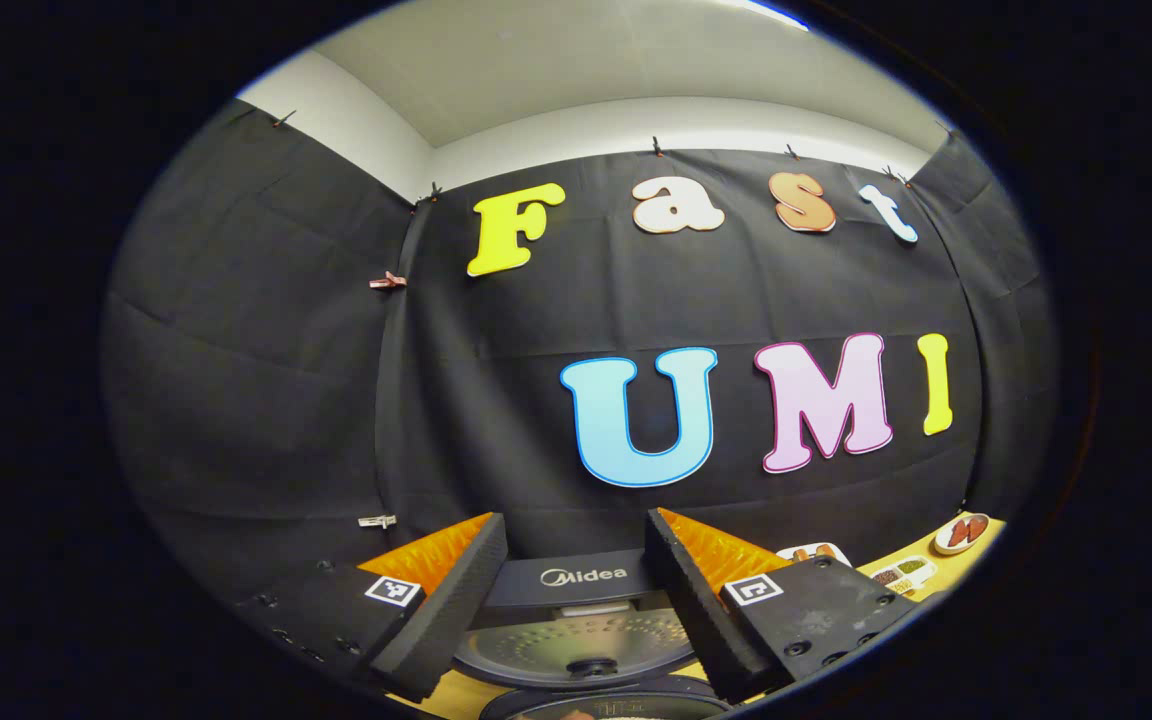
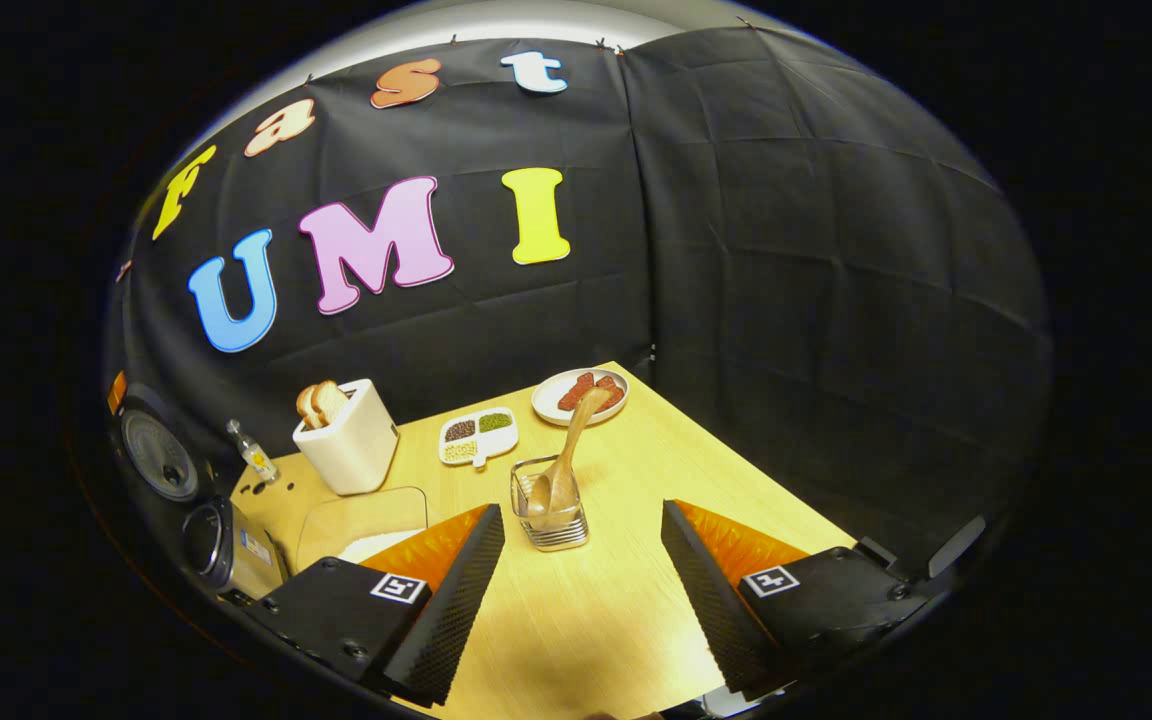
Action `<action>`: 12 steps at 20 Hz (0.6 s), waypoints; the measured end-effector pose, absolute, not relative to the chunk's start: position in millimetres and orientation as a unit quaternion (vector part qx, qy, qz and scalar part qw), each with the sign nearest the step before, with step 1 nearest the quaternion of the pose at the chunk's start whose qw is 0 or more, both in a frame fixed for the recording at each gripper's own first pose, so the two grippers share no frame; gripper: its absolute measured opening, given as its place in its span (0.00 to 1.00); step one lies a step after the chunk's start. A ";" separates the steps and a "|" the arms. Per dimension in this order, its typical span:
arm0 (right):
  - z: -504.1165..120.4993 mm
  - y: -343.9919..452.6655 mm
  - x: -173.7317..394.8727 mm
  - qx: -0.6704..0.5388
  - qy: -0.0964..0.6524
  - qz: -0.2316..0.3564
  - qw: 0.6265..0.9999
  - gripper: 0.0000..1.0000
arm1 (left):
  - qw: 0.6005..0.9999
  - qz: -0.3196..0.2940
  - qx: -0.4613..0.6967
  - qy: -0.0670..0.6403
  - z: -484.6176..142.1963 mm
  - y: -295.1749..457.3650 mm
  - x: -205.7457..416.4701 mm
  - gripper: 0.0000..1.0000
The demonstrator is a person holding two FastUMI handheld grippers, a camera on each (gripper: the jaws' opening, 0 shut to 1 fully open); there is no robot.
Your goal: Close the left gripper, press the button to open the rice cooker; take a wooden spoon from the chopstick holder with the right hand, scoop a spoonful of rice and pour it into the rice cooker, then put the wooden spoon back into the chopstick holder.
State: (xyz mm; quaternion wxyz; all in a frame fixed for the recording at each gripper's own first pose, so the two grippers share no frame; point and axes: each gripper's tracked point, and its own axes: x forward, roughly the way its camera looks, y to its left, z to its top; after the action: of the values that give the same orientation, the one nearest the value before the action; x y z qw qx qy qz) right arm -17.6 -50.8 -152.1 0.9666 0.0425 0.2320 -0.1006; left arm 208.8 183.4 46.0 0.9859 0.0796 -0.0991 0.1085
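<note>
Standing open on the table [image 2: 626, 590], the rice cooker [image 1: 576, 600] shows its raised lid just ahead of the left gripper [image 1: 576, 600], whose jaws are spread wide and hold nothing. The right gripper [image 2: 581, 590] hovers over the table with its jaws likewise released. Just ahead of it, the wooden spoon [image 2: 568, 450] leans tilted in the chopstick holder [image 2: 549, 515], near a toaster [image 2: 351, 440] and a divided dish [image 2: 478, 436].

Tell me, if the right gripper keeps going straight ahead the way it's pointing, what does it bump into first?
Probably the chopstick holder with the wooden spoon standing in it. It sits on the table just ahead of the open right gripper, slightly toward its left finger. Depth is hard to judge, so it might only graze it.
</note>
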 end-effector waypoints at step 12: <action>-175.8 -28.7 -18.1 0.050 0.262 -0.064 0.962 0.99 | 0.991 0.105 0.088 -0.002 31.5 168.3 205.0 0.93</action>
State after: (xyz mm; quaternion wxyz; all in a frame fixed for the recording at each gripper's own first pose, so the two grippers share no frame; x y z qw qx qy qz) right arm -18.1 -28.7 -175.8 0.9616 0.0505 0.2622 -0.0640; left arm 205.0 168.3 31.5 0.9906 0.0879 -0.0019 0.1049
